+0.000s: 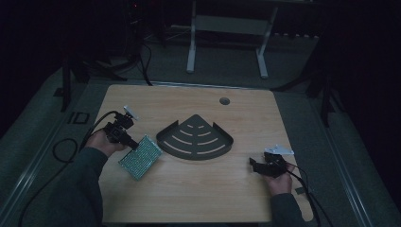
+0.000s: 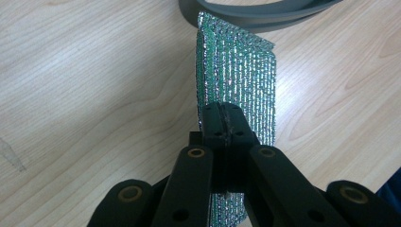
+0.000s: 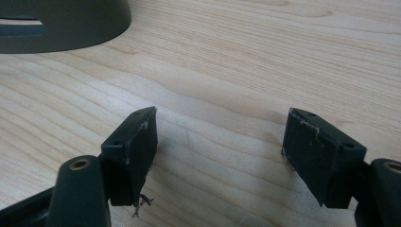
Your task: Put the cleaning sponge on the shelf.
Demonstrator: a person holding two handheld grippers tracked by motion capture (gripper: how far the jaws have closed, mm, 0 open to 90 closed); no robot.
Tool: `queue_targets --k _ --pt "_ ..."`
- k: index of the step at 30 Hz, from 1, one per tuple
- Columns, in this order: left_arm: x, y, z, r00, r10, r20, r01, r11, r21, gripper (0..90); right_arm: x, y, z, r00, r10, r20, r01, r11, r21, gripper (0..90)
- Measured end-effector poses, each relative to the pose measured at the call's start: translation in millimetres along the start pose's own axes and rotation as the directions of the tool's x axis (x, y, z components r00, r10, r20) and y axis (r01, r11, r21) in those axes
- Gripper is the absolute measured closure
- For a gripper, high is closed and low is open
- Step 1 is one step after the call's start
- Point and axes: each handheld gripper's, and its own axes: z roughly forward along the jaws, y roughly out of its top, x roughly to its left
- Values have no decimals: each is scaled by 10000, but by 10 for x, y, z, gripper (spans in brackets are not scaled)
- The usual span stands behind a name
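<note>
The wooden table [image 1: 198, 189] sits in a dim room, with a dark fan-shaped rack [image 1: 195, 139] at its centre. The left gripper [image 1: 134, 144] is clamped on one edge of the green perforated board [image 1: 140, 157], tilting it just left of the rack, likely for loading. The right gripper [image 1: 254, 164] rests near the right edge, jaws apart and empty, probably on standby

Glittery green-silver dotted sponge [image 2: 241, 75], dark grey, perhaps olive, slotted tray [image 1: 195, 137], pale wood-grain table [image 1: 189, 189]

high view overhead facing forward, tool views close above table [image 1: 189, 198], all sharing dark tray [image 1: 195, 138]
</note>
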Motion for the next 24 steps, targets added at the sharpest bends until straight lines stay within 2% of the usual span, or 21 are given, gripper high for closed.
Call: queue_targets --k 14,24 --pt "3 81 -111 9999 127 39 -126 9998 -131 900 1 0 0 10000 19 -2 -19 10000 -2 265" --pt "-44 216 -192 9994 340 -43 -341 9992 -185 900 1 0 0 10000 12 0 -12 10000 -1 265"
